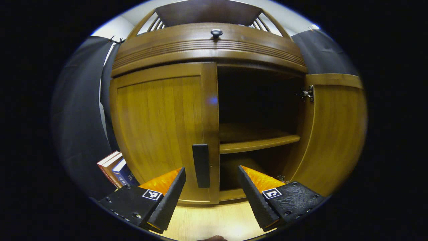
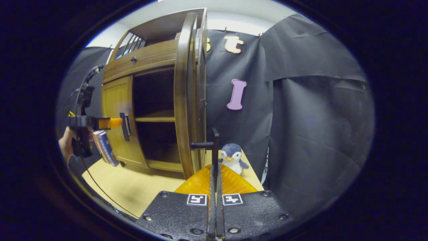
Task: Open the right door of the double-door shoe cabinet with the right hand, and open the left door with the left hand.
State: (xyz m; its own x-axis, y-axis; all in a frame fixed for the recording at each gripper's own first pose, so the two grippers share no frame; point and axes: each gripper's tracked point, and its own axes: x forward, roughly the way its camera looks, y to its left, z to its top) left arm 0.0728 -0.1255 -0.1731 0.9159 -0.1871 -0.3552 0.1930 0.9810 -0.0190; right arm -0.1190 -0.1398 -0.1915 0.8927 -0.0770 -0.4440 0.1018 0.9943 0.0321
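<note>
Cabinet [image 1: 207, 43] sits on a pale table [image 1: 214, 221], seen head-on in the left gripper view. Right door [image 1: 334, 134] is swung wide open, shelf [image 1: 257, 144] and dark interior exposed. Left door [image 1: 160, 130] looks shut, flush with the frame.

Left gripper [image 1: 211, 184]: fingers spread apart, straddling the left handle [image 1: 201, 165], no contact yet that I can see. Right gripper view shows the same gripper [image 2: 115, 123] from the side, tips right at the handle [image 2: 125, 126], held by a hand [image 2: 67, 144].

Right gripper [image 2: 215, 174]: fingers pressed together on the right handle [image 2: 214, 147], door edge [image 2: 184, 100] seen nearly edge-on. Whether both fingers truly pinch the bar or just sit beside it is hard to tell; it looks clamped.

Risks, judged from here:
- Left fingers close too shallow, so the handle slips out on the pull. Needs to go a bit deeper first.
- Left handle sits close to the door's free edge; a finger could catch the edge or jam into the open gap beside it.
- Pulling straight back instead of along the hinge arc would twist the handle out of the fingers or drag the cabinet across the table.
- Books [image 1: 115, 169] lean just left of the cabinet, so the left door swinging fully could knock them.
- Right door already looks near its limit; more pull would strain the hinge [image 1: 307, 93] or tip the cabinet.
- Penguin toy [image 2: 232, 157] stands near the right door and could get bumped.
</note>
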